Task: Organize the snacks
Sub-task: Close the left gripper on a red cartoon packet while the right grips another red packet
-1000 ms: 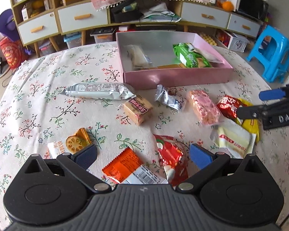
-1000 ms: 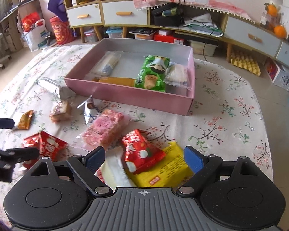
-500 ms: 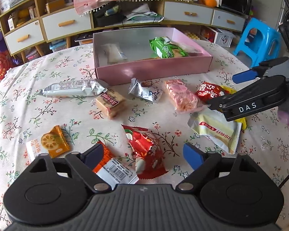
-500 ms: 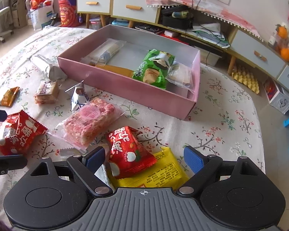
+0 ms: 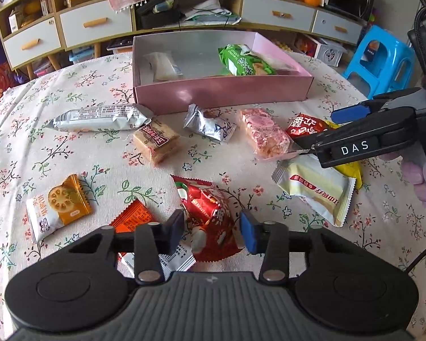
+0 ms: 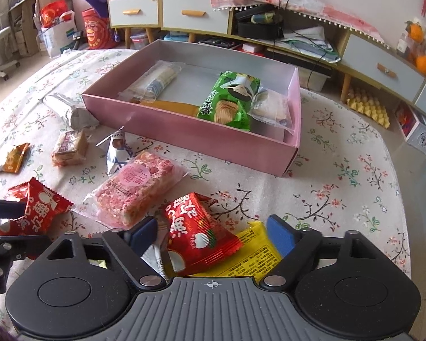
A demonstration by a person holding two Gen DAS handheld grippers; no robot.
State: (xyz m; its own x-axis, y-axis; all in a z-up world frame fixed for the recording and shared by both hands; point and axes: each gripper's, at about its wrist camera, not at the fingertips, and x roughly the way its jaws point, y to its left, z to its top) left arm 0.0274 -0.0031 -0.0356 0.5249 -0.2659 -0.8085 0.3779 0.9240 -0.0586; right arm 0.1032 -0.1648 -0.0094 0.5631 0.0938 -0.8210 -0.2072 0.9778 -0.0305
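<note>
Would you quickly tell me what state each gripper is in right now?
Left gripper: closing around a red snack packet, fingers not yet pressing.
Right gripper: closing, another red packet between its fingers, not gripped.

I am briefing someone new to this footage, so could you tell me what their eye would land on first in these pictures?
Probably the pink box at the far side of the floral table, already holding a green chip bag and a few clear-wrapped snacks. Next, the loose packets scattered in front of it. Closest in, each gripper straddles a red packet: the left gripper is closing around one, the right gripper around another lying on a yellow packet.
</note>
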